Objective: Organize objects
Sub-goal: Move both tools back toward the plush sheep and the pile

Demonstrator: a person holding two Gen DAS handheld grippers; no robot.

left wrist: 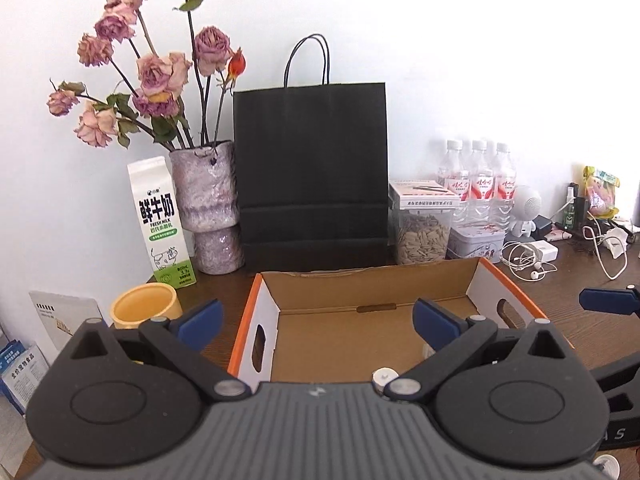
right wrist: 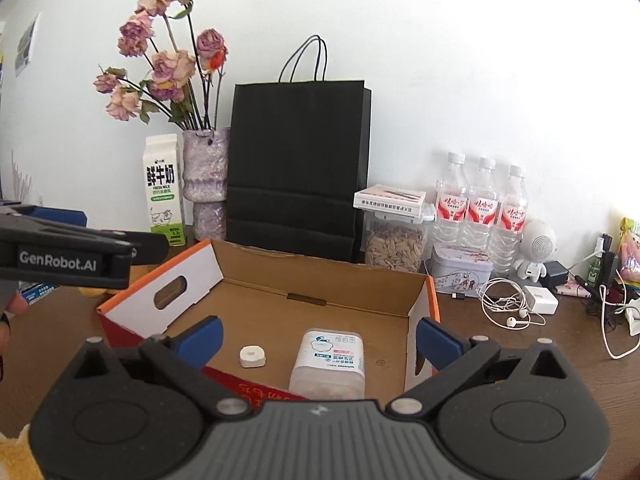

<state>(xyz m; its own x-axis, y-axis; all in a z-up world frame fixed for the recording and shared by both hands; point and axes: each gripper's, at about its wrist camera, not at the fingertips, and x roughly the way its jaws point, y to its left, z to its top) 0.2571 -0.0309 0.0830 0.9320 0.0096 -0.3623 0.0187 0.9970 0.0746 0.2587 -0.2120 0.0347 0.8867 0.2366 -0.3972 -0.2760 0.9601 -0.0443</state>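
An open cardboard box with orange rims sits on the wooden table; it also shows in the right wrist view. Inside it lie a white wipes canister and a small white round cap; the cap peeks out in the left wrist view. My left gripper is open and empty, above the box's near edge. My right gripper is open and empty, over the box above the canister. The left gripper's body shows at the left of the right wrist view.
A yellow cup stands left of the box. Behind the box stand a milk carton, a vase of dried roses, a black paper bag, a seed jar, a tin and three water bottles. Earphones, chargers and cables lie at the right.
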